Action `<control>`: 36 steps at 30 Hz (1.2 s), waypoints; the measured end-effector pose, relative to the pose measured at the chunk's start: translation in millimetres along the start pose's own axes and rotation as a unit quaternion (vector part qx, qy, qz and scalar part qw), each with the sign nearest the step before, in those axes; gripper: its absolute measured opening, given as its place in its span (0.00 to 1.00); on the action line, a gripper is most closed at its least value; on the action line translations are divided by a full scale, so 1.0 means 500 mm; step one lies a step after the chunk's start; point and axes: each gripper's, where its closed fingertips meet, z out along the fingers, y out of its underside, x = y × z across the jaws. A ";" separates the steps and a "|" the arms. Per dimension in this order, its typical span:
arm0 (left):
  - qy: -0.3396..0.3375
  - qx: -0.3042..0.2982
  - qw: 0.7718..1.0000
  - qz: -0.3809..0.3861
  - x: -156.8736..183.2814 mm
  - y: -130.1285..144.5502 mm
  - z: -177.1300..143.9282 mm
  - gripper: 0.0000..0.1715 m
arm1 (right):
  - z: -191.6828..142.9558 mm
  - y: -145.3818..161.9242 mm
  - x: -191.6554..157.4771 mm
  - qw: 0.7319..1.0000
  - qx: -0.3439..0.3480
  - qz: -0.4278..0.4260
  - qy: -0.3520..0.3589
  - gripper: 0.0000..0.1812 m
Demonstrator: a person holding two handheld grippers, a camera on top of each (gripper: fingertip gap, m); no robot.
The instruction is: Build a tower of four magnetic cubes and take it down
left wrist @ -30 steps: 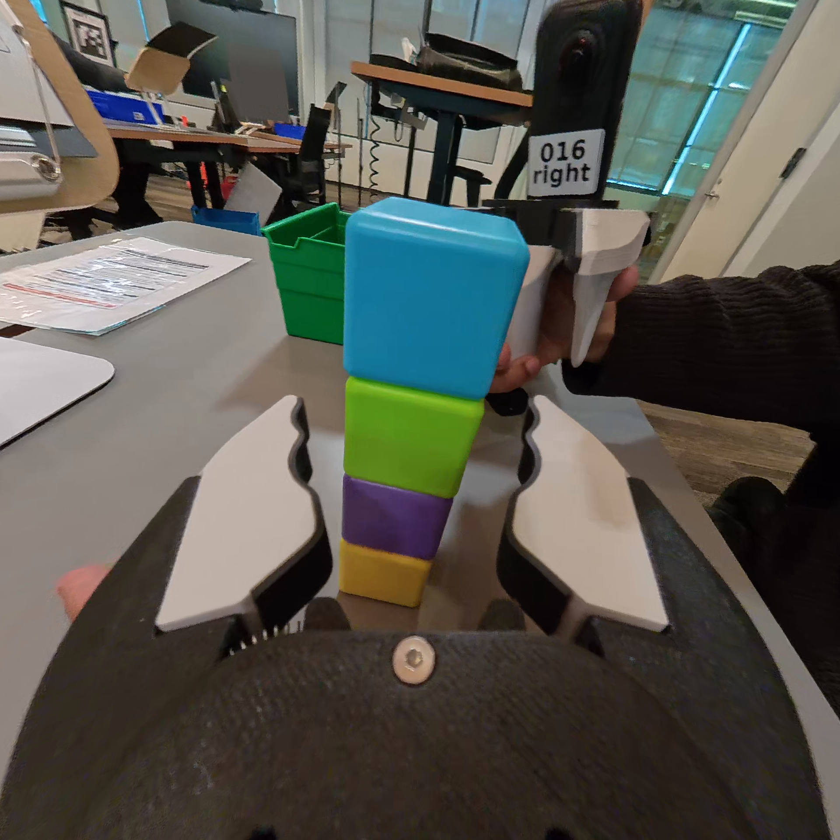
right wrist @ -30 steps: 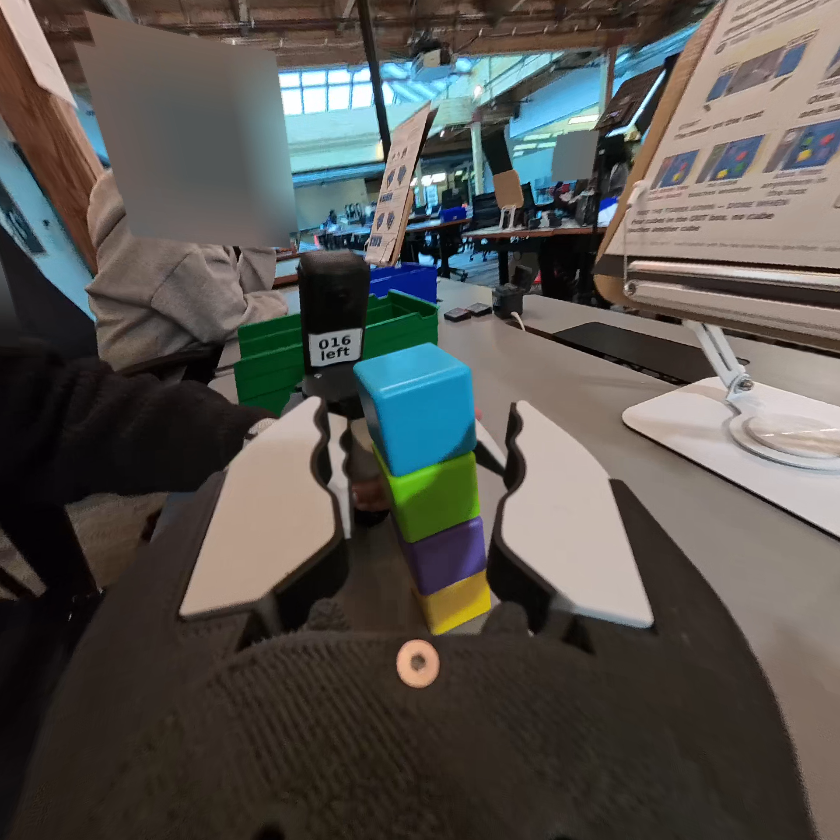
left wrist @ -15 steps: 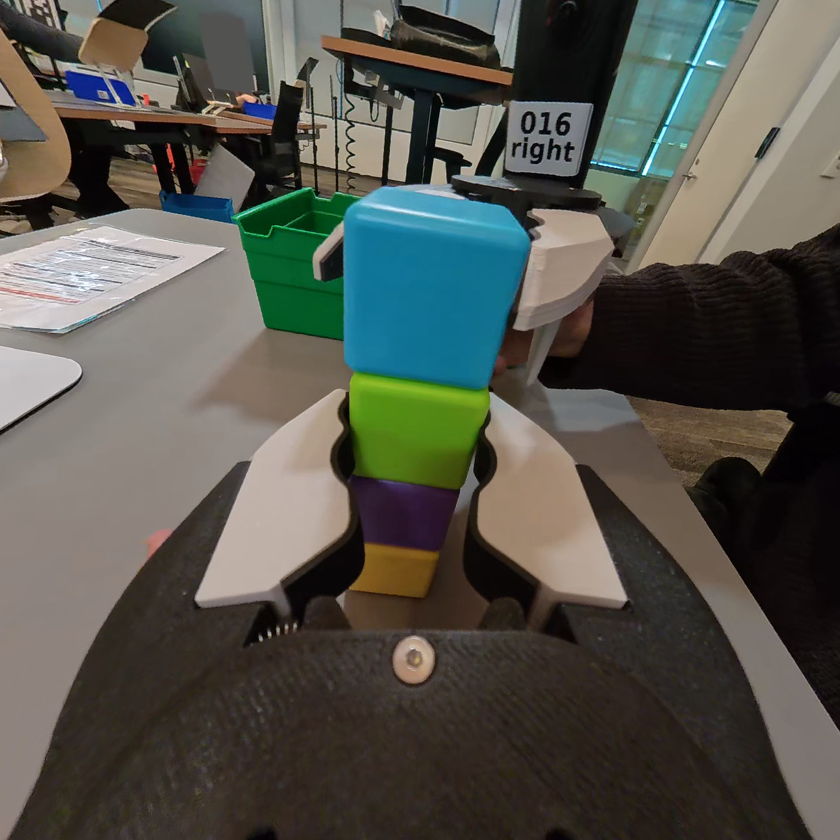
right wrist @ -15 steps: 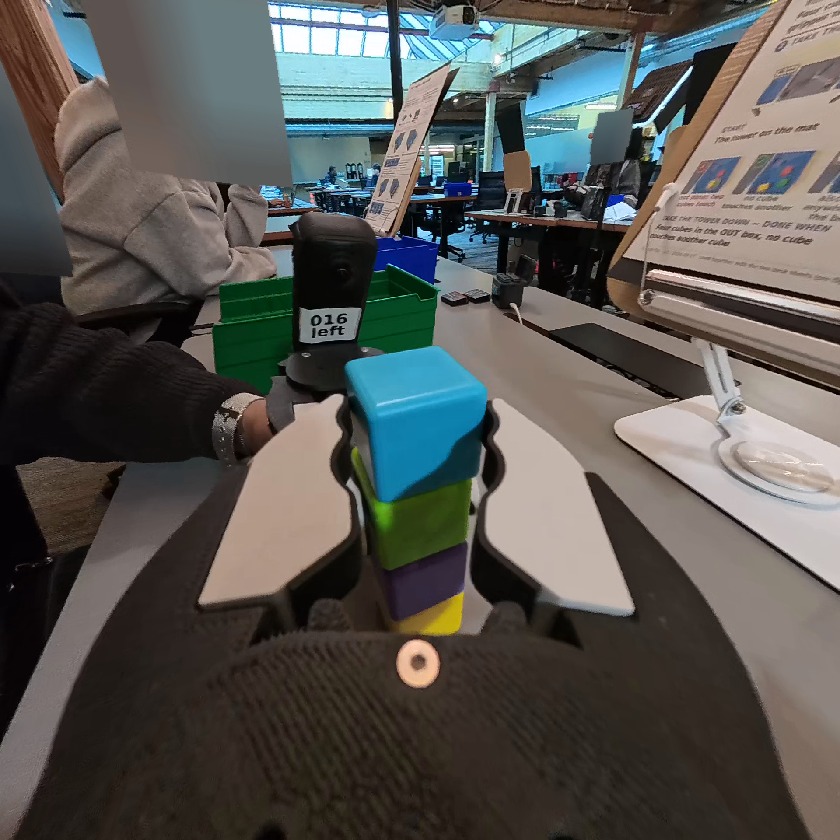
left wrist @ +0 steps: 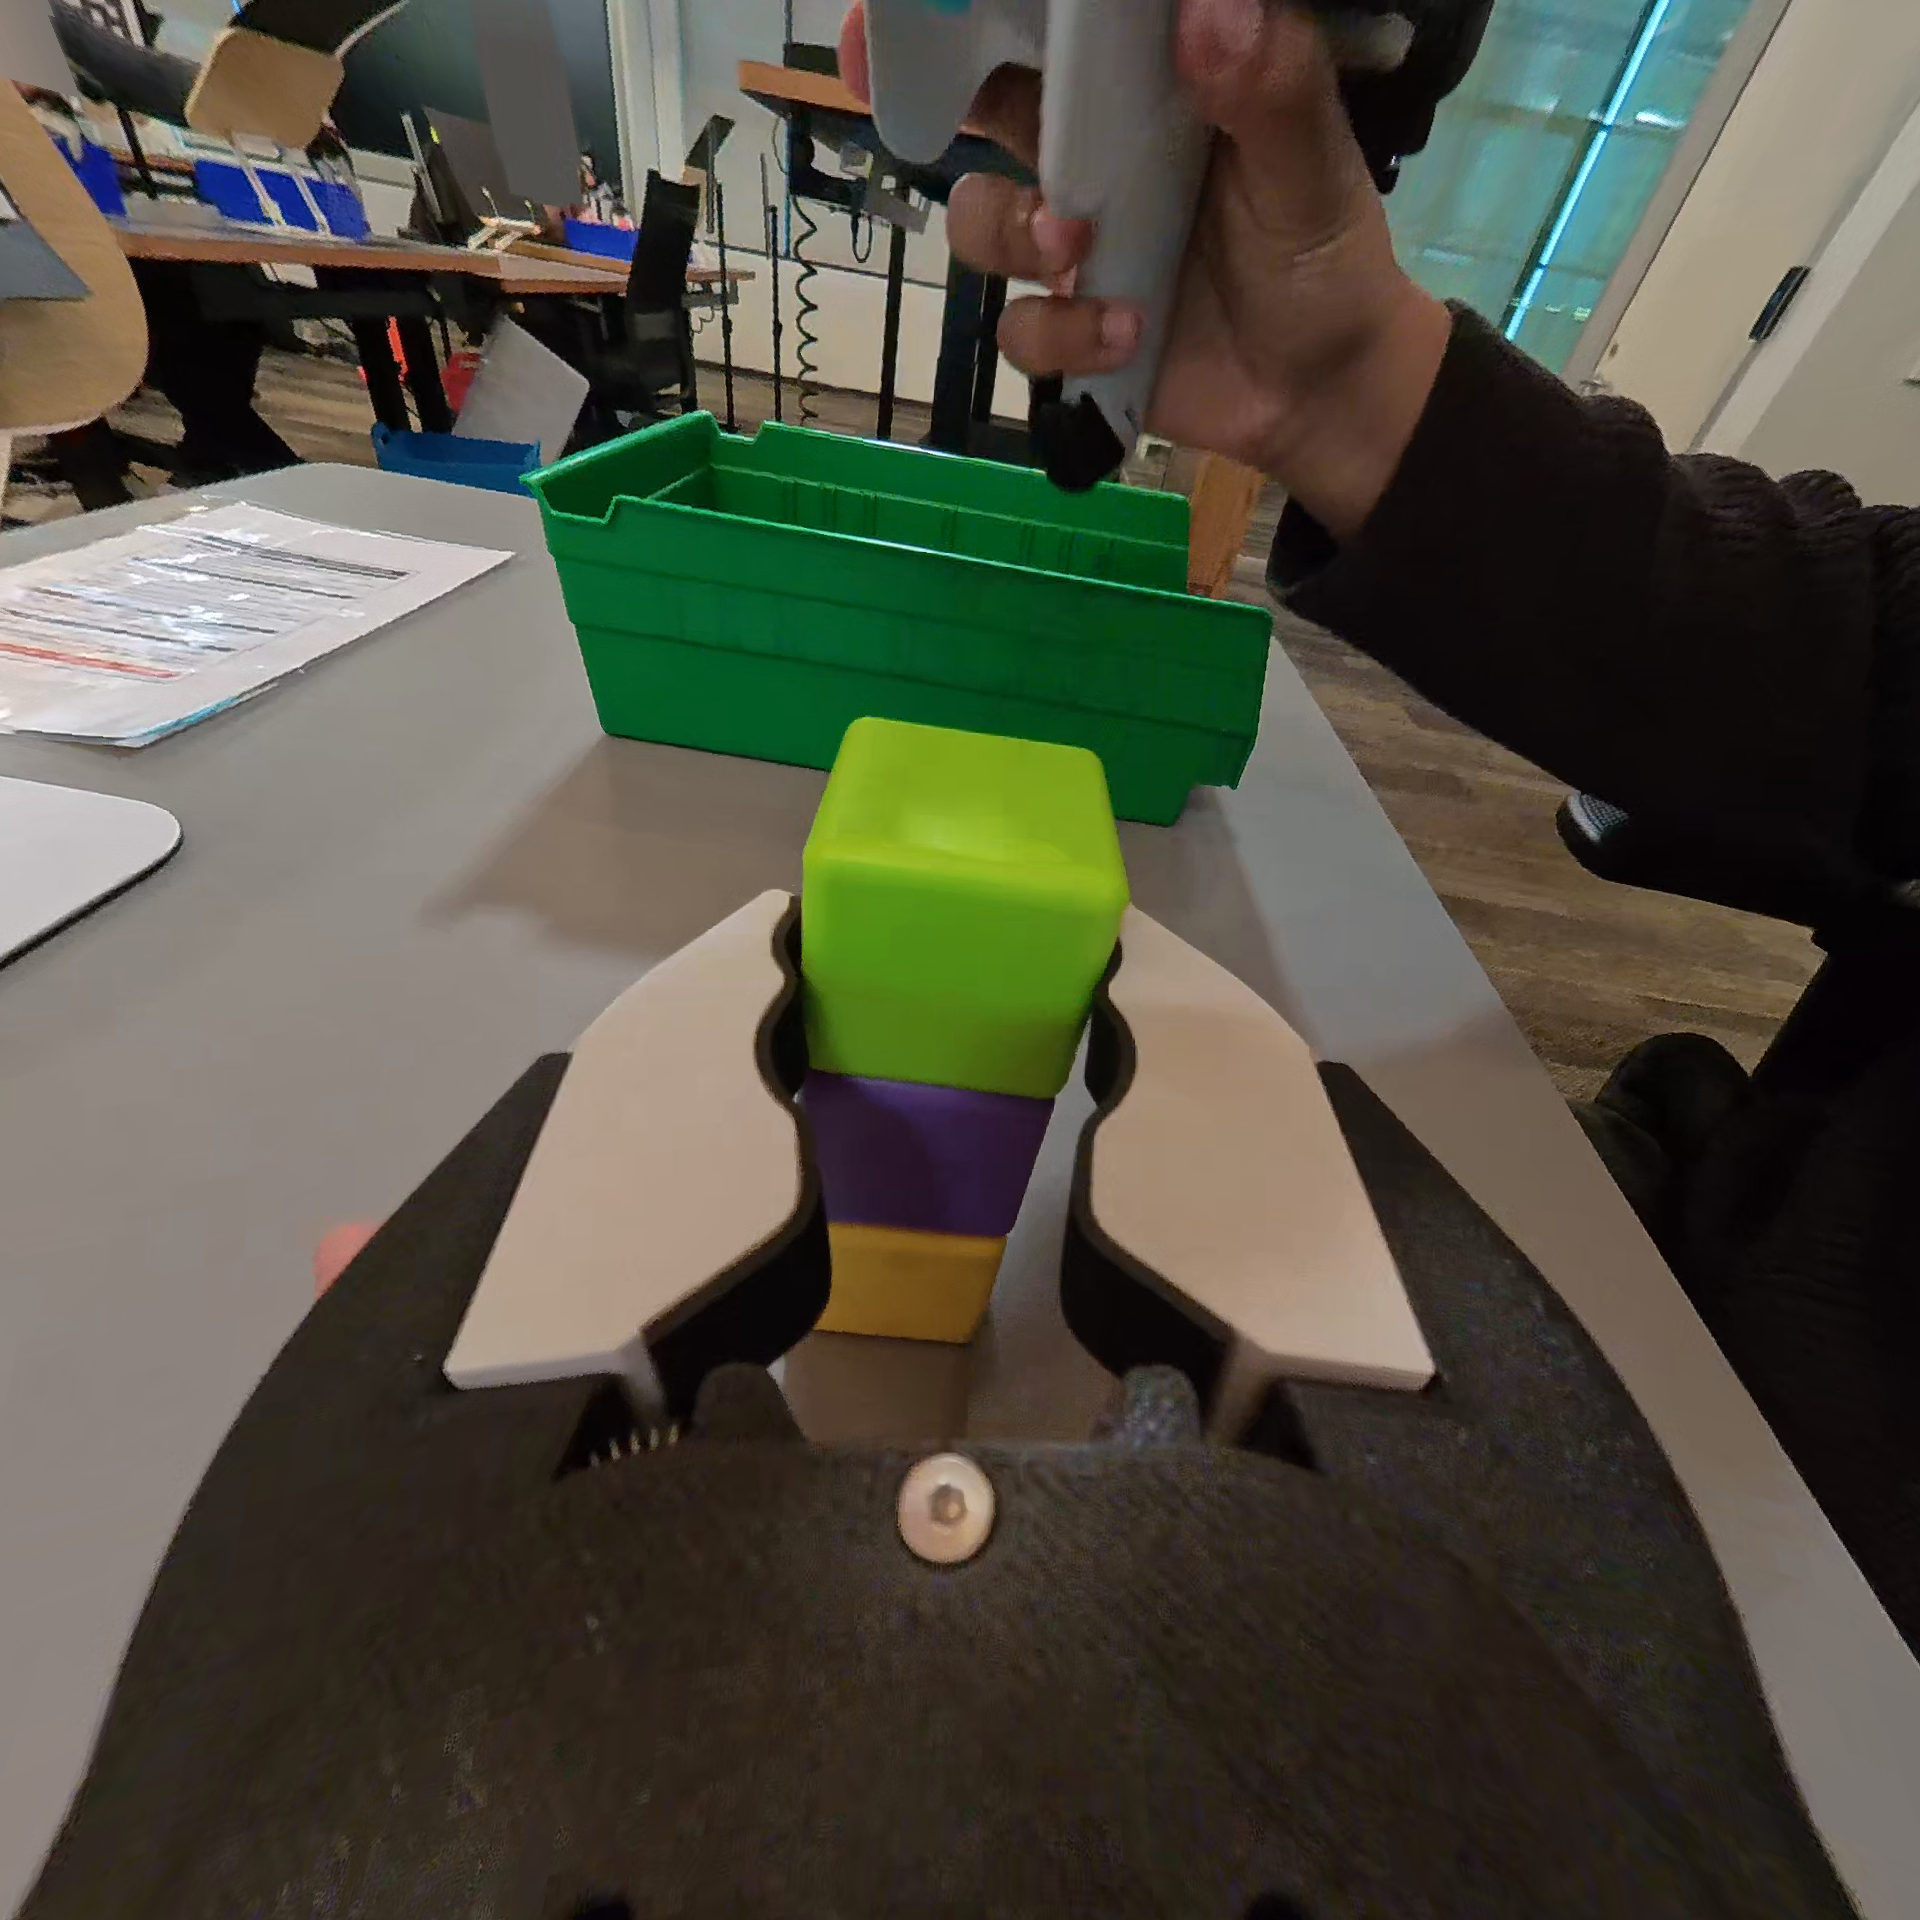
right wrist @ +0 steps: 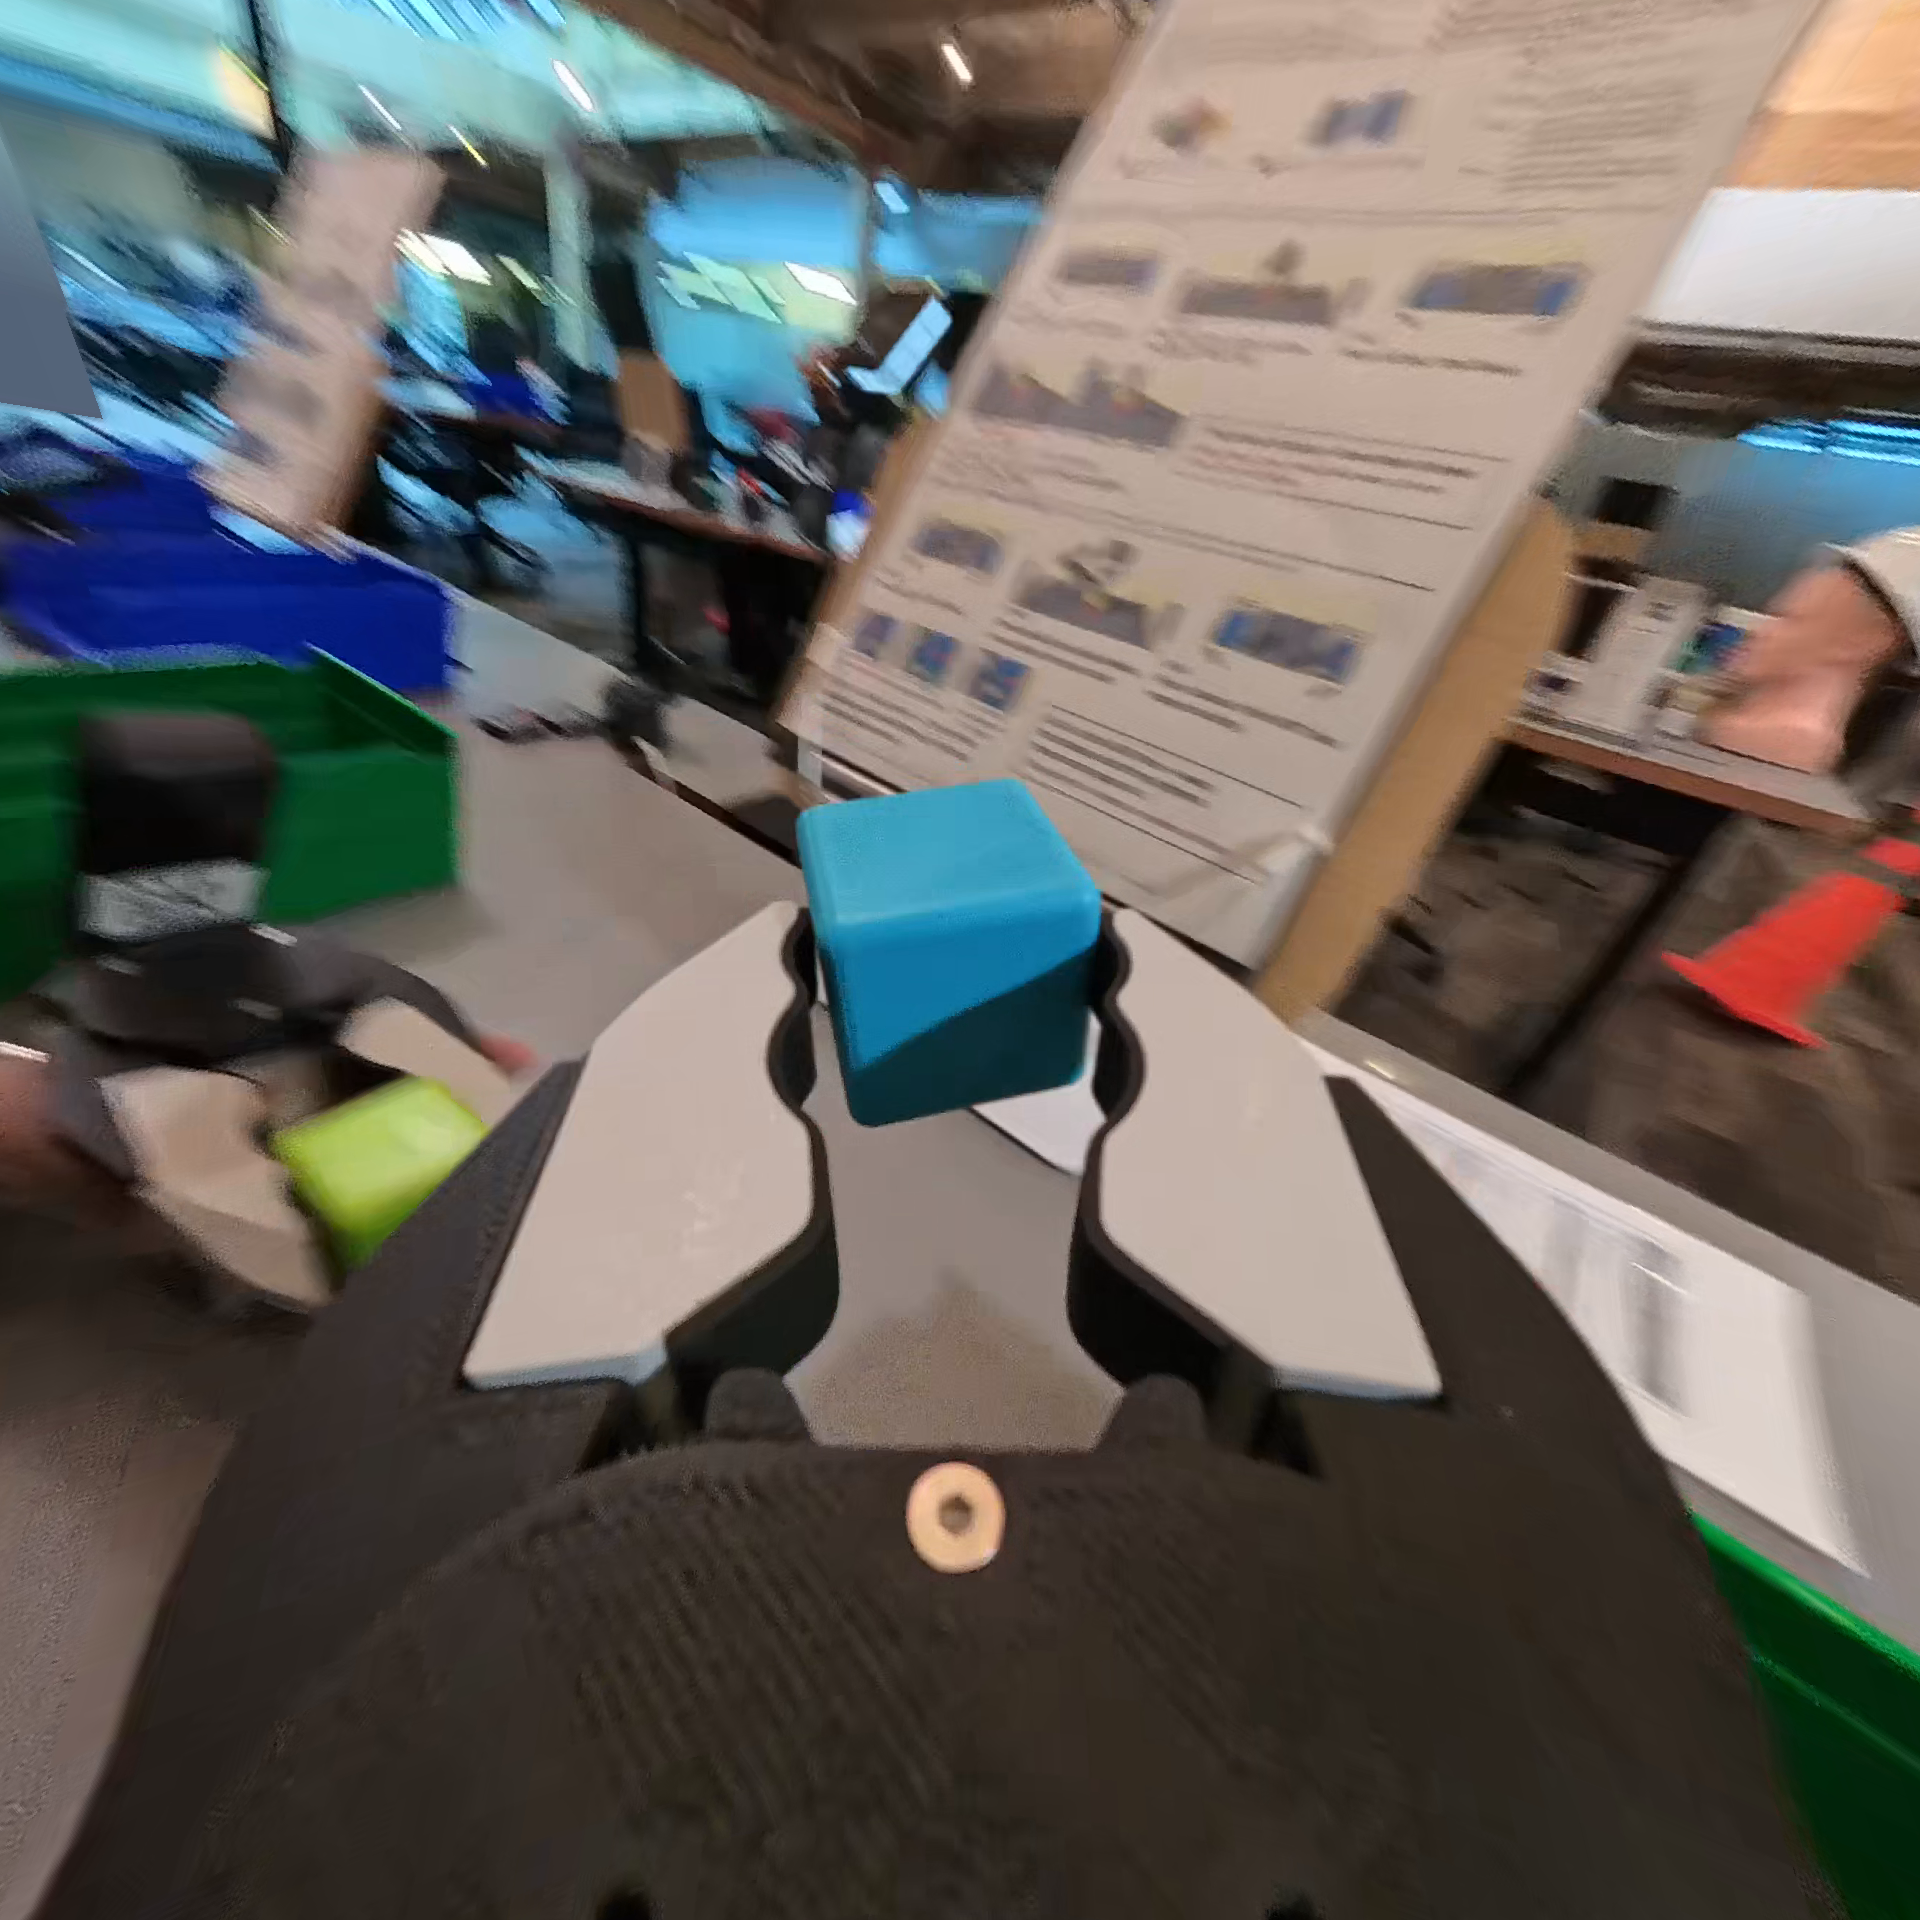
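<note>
Left wrist view: left gripper [left wrist: 951, 997] pinched on lime-green plastic cube [left wrist: 961, 914], frame centre, steadying it atop purple cube [left wrist: 925, 1148] and yellow cube [left wrist: 904, 1283]; green plastic bin [left wrist: 904, 634] behind.

Right wrist view: right gripper [right wrist: 951, 1003] clamps sky-blue plastic cube [right wrist: 951, 940] aloft at centre, tilted, clear of grey table [right wrist: 582, 894].

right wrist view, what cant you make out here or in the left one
- Right wrist view: motion blur smears the poster, green bin and left tongs.
- Left wrist view: the top edge cuts off the right tongs, so their blue cube is unseen.
- Left wrist view: the fingers hide the sides of the purple cube and yellow cube.
</note>
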 end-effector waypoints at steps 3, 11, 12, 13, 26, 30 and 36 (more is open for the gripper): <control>0.001 -0.011 1.000 -0.006 0.002 0.004 0.001 0.31 | -0.040 0.072 0.110 0.989 -0.107 -0.036 0.094 0.29; -0.012 -0.019 1.000 -0.004 0.008 0.004 0.004 0.44 | -0.108 0.337 0.248 0.913 -0.368 0.035 0.175 0.29; -0.016 -0.021 1.000 -0.002 0.008 0.005 0.004 0.45 | -0.112 0.366 0.255 0.902 -0.391 0.039 0.179 0.29; -0.019 -0.022 1.000 -0.001 0.009 0.005 0.004 0.46 | -0.116 0.392 0.261 0.892 -0.412 0.038 0.184 0.29; -0.033 -0.031 0.999 -0.001 0.012 0.016 -0.015 0.48 | -0.097 0.456 0.254 0.873 -0.450 0.035 0.187 0.32; -0.034 -0.033 0.999 0.001 0.011 0.016 -0.015 0.48 | -0.097 0.418 0.257 0.889 -0.416 0.061 0.183 0.38; -0.036 -0.056 0.998 -0.004 0.010 0.031 -0.012 0.49 | -0.083 0.224 0.262 0.947 -0.254 0.028 0.195 0.37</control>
